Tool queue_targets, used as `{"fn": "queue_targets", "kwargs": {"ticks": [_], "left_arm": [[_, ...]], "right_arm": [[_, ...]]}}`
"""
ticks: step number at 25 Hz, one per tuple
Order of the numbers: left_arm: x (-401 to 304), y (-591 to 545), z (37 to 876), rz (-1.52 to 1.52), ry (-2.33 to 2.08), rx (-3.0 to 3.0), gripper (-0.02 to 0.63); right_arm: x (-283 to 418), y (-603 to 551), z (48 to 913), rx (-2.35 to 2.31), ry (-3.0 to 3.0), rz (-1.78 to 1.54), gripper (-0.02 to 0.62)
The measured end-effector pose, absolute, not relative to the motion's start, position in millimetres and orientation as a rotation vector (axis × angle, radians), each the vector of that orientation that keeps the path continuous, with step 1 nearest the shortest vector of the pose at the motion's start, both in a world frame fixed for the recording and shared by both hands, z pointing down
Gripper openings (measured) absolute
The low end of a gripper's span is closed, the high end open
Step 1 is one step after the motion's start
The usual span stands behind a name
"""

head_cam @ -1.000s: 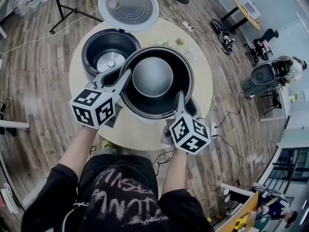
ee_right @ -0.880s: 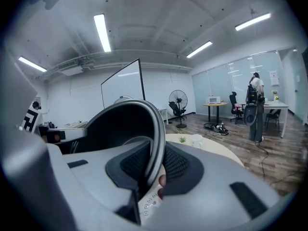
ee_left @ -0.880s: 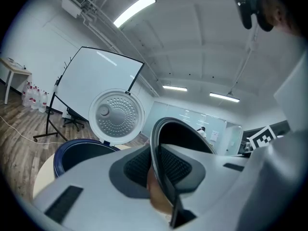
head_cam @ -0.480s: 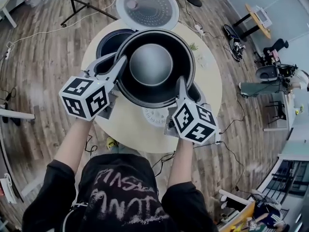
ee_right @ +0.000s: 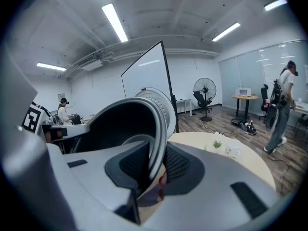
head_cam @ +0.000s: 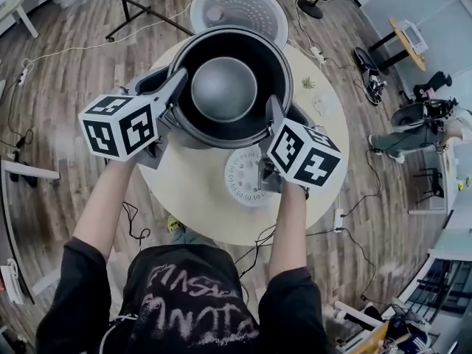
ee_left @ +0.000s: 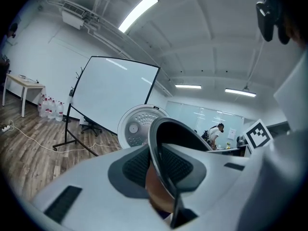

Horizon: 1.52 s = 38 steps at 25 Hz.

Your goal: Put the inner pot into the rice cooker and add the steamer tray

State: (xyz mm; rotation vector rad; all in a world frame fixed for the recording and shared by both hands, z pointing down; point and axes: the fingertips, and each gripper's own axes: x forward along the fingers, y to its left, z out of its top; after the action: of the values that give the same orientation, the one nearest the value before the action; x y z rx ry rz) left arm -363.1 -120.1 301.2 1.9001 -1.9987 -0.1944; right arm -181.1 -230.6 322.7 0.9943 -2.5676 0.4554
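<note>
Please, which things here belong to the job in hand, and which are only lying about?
For the job:
- inner pot, gripped at its rim by the left tool and right tool
- rice cooker, lid open
- steamer tray

Lying about:
- small plant
- side table
- fan

Brightly, evenly lit from above by long white ceiling strip lights point(ee_left: 138, 12), blown out to pure white at the tubes; only faint, soft shadows on the pale round tabletop point(head_cam: 193, 196); dull sheen on the grey bottom of the dark round metal inner pot point(head_cam: 223, 88); strong fisheye bending of the brown wood-plank floor point(head_cam: 66, 72) toward the head view's edges; black vignette ringing both gripper views; left gripper point(ee_left: 161, 165) and right gripper point(ee_right: 154, 166) soft, out of focus up close.
</note>
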Motion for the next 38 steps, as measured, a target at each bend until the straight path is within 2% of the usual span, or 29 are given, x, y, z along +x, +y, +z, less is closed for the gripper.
{"fn": "queue_targets", "kwargs": {"ticks": [17, 38], "left_arm": [[-435.1, -137.6, 365.2, -0.109, -1.968, 1.634, 0.086], [-446.9, -147.6, 463.2, 0.121, -1.839, 1.472, 0.101]], "right_arm": [[-264.7, -258.0, 390.8, 0.763, -2.409, 0.584, 0.098], [-273.1, -264.0, 479.7, 0.664, -2.223, 0.641, 0.115]]}}
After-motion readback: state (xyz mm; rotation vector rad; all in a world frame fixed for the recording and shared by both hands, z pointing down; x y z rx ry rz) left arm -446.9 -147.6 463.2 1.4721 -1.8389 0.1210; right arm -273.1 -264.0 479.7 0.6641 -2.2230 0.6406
